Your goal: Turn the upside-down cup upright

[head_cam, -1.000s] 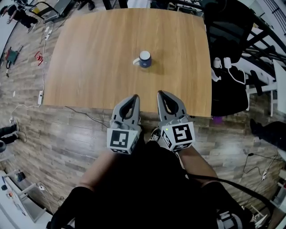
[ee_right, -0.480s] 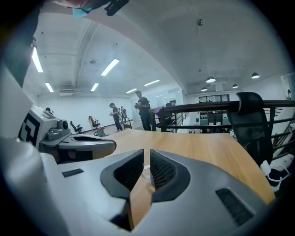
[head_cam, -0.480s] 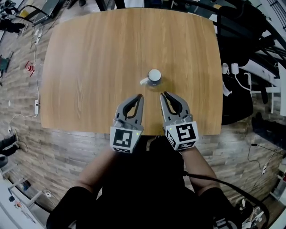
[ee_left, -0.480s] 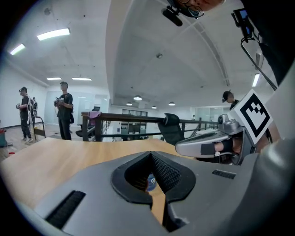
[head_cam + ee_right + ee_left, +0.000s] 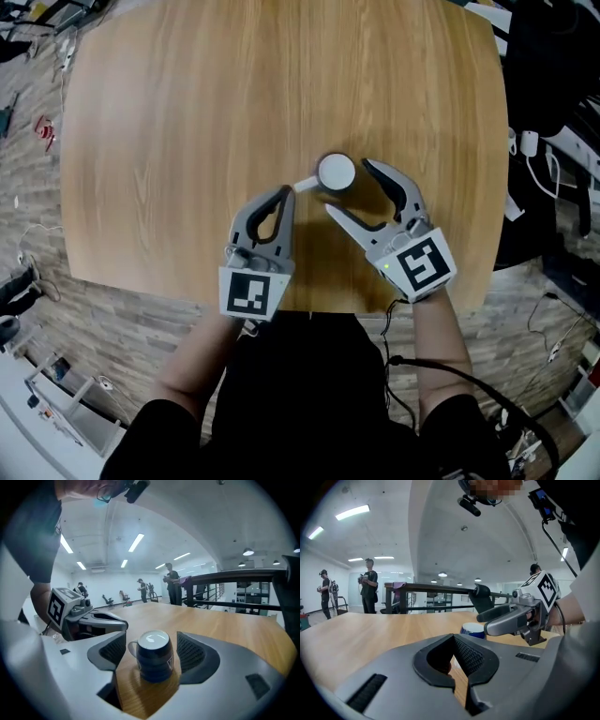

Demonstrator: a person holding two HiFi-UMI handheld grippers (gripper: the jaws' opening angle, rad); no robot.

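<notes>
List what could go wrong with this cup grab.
1. The right claw is opening its jaws around the upside-down cup. The handle sticks out toward one jaw, so closing may catch it and twist the cup.
2. The cup's sides look glossy and curved, so it might slip mid-flip.
3. The shut left claw sits near the handle and could bump it.

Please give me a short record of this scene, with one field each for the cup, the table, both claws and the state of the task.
cup: dark blue cup, upside down, white base up, handle toward the left claw
table: wooden table, the cup stands on it
left claw: left claw shut, empty, near the handle but apart from it
right claw: right claw jaws opening, cup between them, pads not touching it
task state: cup not yet upright
</notes>
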